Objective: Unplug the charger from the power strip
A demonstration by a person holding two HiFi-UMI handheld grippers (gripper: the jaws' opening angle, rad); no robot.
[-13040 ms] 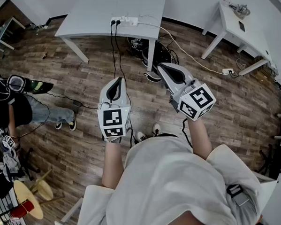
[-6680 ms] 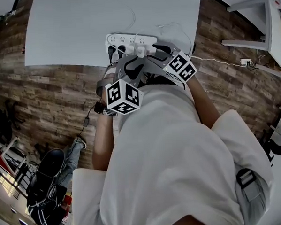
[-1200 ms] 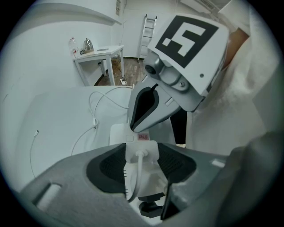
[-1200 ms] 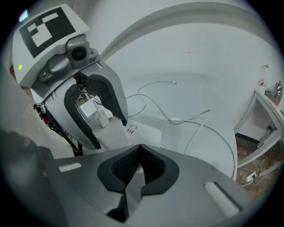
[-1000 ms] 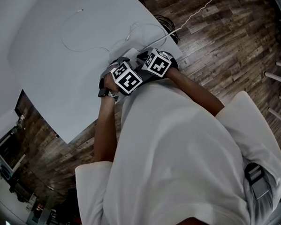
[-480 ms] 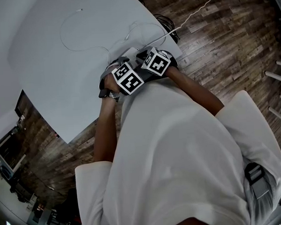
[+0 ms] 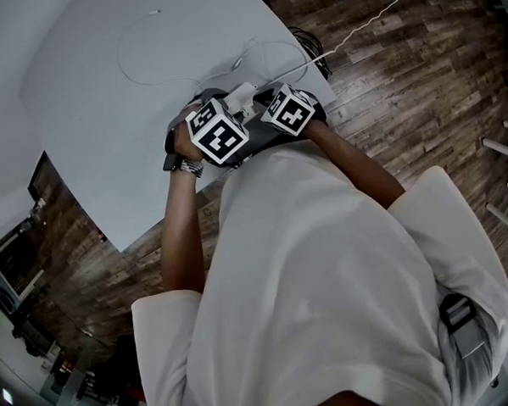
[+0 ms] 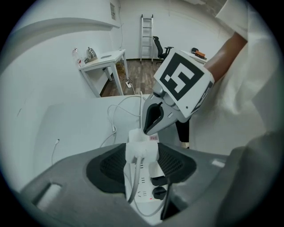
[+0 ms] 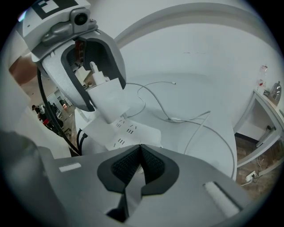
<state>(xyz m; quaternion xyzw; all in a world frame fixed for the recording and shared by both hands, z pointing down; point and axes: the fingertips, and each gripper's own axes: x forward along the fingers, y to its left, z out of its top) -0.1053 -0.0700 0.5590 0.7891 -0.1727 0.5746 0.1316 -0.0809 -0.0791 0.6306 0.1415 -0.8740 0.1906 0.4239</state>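
The white charger (image 8: pixel 143 148) is clamped in the left gripper (image 8: pixel 142 159), lifted just off the power strip (image 8: pixel 144 193) by the table's (image 7: pixel 104 95) near edge. The right gripper (image 9: pixel 141 162) is kept pinched closed on nothing, tip on the strip.

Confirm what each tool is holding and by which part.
Left tool grips the white charger by its body's two sides. Right tool is shut, holding nothing.

White table (image 7: pixel 89 139) on wood floor (image 7: pixel 400 80); ladder (image 8: pixel 146 37), perhaps kettle (image 8: pixel 91 53), beyond.
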